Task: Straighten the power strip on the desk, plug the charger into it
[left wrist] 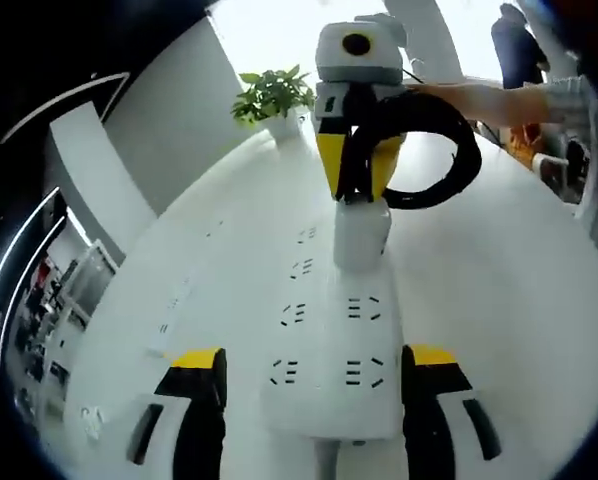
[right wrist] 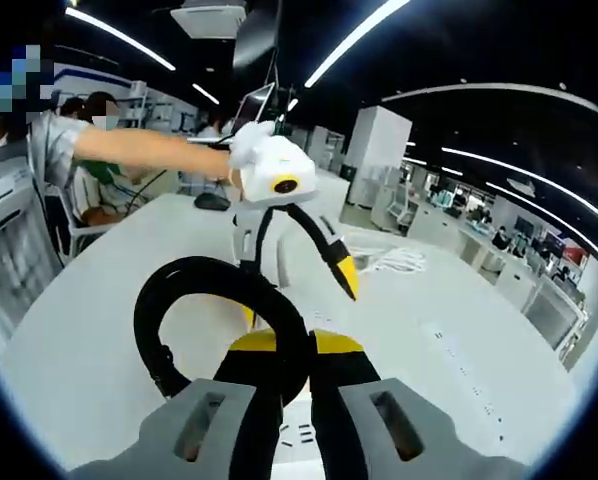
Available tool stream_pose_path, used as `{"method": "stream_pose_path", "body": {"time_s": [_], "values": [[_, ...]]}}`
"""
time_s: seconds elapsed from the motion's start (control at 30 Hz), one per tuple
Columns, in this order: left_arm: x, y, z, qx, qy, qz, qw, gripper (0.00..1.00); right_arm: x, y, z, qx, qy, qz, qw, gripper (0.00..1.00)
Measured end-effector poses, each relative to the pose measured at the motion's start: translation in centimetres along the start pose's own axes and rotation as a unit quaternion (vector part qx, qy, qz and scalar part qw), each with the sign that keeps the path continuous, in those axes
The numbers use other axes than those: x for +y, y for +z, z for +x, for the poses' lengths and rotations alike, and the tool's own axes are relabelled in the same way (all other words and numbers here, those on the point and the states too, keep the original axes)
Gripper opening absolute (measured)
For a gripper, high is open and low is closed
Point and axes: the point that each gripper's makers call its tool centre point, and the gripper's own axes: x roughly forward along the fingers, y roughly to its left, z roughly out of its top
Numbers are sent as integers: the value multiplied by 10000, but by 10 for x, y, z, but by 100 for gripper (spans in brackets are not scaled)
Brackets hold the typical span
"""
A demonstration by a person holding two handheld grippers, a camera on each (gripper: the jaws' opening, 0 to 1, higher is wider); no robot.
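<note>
Power strip (left wrist: 331, 350) flat on the white counter (left wrist: 499, 300), between the wide-spread jaws of the left gripper (left wrist: 319, 385) — right gripper (right wrist: 297, 385) clamped on the charger (left wrist: 360, 232) and its stiff black cable (right wrist: 194, 290), above the strip's far end — rigid, light, probably slippery plastic, best pinched across the long edges.

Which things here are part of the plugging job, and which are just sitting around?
Part of the job:
power strip
white charger
black cable
right gripper, shut on the charger
left gripper, open, astride the strip

Just lying about:
potted plant
white cord bundle
</note>
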Motion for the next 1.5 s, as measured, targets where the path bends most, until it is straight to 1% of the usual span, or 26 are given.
{"method": "stream_pose_path", "body": {"time_s": [0.07,0.1,0.13,0.17,0.23,0.33,0.5,0.6,0.67,0.8,0.93,1.03,1.13,1.27,1.5], "values": [[1,-2,2,153,-81,-24,9998,74,0,0,0,34,-2,-18,10000,6],[3,-3,3,216,-76,-34,9997,78,0,1,0,50,-5,-32,10000,6],[4,-5,4,323,-97,-45,9994,80,0,1,0,60,-15,-51,10000,6],[3,-7,4,412,-158,-61,9990,79,0,1,0,62,-20,-57,10000,6],[3,-12,4,625,-261,-247,9974,78,-1,1,0,80,-22,-60,9999,6],[4,-15,4,840,-340,-268,9955,78,-2,1,1,91,-23,-69,9999,6],[5,-16,5,1091,-420,-259,9928,80,-1,1,2,87,-24,-50,9999,6],[7,-18,7,1282,-424,-259,9905,82,-2,1,2,97,-30,-41,9999,7],[5,-20,8,1449,-485,-297,9878,82,-3,1,2,109,-40,-33,9999,7],[4,-23,12,1597,-502,-262,9855,86,-4,0,2,128,-52,-32,9999,7],[4,-25,13,1632,-507,-262,9849,87,-4,-2,3,110,-46,-28,9999,7],[0,-28,12,1684,-616,-291,9834,85,-3,-4,5,163,-17,6,9999,7],[2,-30,13,1751,-721,-365,9812,82,-2,-6,5,189,-15,48,9998,7],[-12,-31,12,1900,-1072,-482,9747,66,-2,-7,5,254,-33,11,9997,7],[-19,-32,12,2051,-1103,-440,9715,66,-3,-9,6,313,-36,7,9995,7]]}}
